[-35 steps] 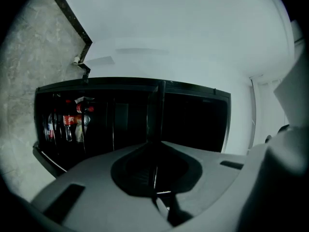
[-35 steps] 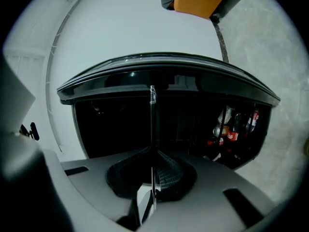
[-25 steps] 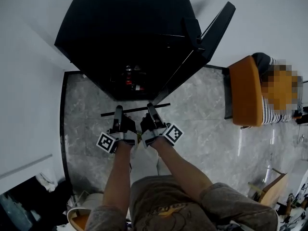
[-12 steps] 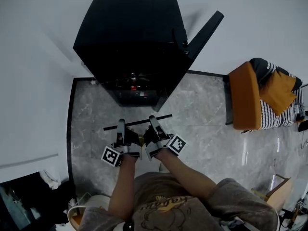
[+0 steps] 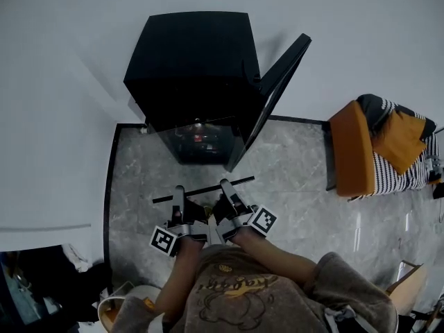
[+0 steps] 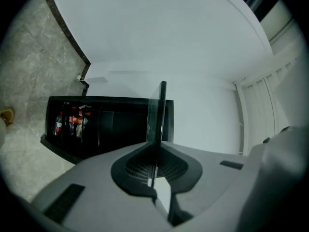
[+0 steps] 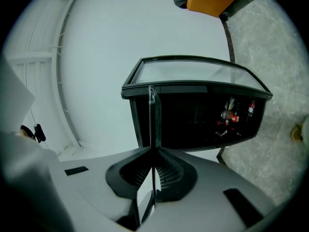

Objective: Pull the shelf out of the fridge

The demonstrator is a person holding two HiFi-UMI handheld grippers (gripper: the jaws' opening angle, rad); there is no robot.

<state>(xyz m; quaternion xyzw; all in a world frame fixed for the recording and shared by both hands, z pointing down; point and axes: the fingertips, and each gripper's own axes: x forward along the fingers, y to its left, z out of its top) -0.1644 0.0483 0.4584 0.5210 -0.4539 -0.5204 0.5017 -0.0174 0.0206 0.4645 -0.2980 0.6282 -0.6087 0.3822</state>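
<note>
Holding one thin, flat glass shelf (image 5: 203, 189) are two grippers. The left gripper (image 5: 178, 194) and the right gripper (image 5: 225, 187) are each squeezed shut on its near edge (it looks like a dark bar from above). It hangs in front of the one boxy black fridge (image 5: 194, 68), not touching it. The fridge's door (image 5: 277, 89) stands open over the shiny grey stone floor (image 5: 298, 165).

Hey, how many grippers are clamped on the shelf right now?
2. The left gripper clamps the shelf left of its middle; the right gripper clamps it right of the middle. Both are in front of the open fridge. Neither is hidden.
</note>
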